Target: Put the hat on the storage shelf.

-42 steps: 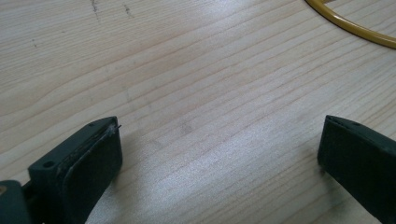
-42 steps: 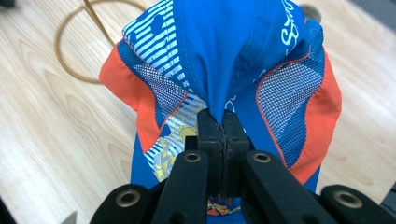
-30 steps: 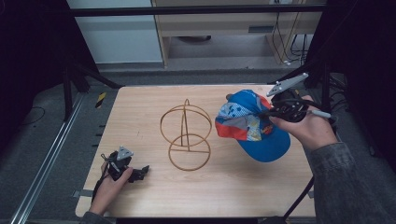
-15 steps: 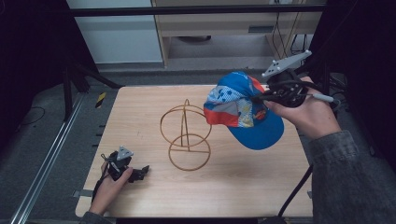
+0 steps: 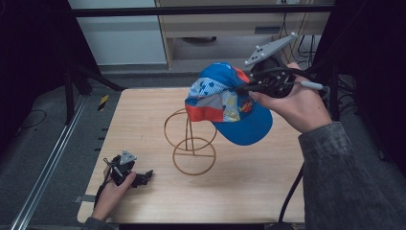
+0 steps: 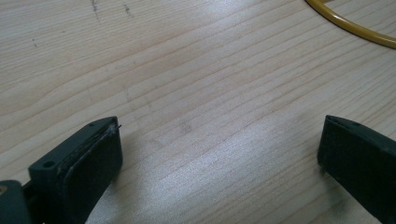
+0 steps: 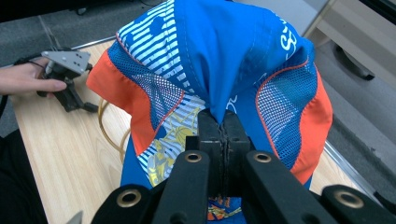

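Pale wooden counter (image 5: 143, 120) below: right claw (image 7: 223, 122) pinching the blue-and-orange cap (image 5: 225, 103) above the gold wire stand (image 5: 191, 143); left claw (image 6: 219, 154) spread.

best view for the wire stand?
High view: the whole wire stand shows, upright on the table, the cap partly over it. Left gripper view catches a bit of its base ring; right gripper view, a curve beneath the cap.

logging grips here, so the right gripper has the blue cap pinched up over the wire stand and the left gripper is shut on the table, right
Not quite: the left gripper is open, its jaws wide apart over bare table in the left gripper view. The right gripper does pinch the blue cap above the wire stand.
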`<state>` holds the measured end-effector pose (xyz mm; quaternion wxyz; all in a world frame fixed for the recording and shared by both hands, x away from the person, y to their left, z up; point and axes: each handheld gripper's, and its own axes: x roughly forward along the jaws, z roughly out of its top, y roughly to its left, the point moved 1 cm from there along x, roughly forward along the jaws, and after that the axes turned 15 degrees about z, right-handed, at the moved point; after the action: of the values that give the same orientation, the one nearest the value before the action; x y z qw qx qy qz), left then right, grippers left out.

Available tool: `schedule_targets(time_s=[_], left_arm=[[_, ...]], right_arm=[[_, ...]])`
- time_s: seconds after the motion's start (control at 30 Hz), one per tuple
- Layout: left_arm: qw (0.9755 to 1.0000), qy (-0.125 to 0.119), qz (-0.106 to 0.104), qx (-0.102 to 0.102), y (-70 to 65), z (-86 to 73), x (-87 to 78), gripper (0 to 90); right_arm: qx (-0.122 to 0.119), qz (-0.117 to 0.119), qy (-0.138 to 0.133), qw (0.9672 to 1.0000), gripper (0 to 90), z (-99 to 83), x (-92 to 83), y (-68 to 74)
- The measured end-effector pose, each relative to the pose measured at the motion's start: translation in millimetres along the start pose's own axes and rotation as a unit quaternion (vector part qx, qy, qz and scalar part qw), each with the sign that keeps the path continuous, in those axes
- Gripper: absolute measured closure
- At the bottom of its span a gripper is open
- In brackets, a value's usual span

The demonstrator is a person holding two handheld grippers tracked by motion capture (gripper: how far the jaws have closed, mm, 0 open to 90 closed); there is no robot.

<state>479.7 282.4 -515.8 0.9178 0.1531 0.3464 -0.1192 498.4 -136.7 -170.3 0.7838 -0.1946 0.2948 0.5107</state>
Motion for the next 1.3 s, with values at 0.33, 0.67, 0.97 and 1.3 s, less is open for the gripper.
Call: schedule_targets(time_s=[0.33, 0.67, 0.97, 1.3], left_arm=[[1.0000, 0.000, 0.000, 0.000, 0.1, 0.1, 0.1, 0.0], [1.0000, 0.000, -0.001, 0.003, 0.5, 0.2, 0.2, 0.0], [1.0000, 0.000, -0.002, 0.004, 0.6, 0.3, 0.3, 0.0], [1.0000, 0.000, -0.002, 0.004, 0.6, 0.3, 0.3, 0.0]], right_arm=[[-0.013, 0.019, 0.000, 0.9997, 89.7, 24.5, 26.5, 5.5], [-0.022, 0.038, 0.012, 0.9990, 89.7, 37.6, 54.2, 11.9], [-0.024, 0.051, 0.025, 0.9981, 89.7, 42.1, 81.3, 15.7], [-0.027, 0.062, 0.046, 0.9967, 89.6, 45.6, 106.5, 20.8]])
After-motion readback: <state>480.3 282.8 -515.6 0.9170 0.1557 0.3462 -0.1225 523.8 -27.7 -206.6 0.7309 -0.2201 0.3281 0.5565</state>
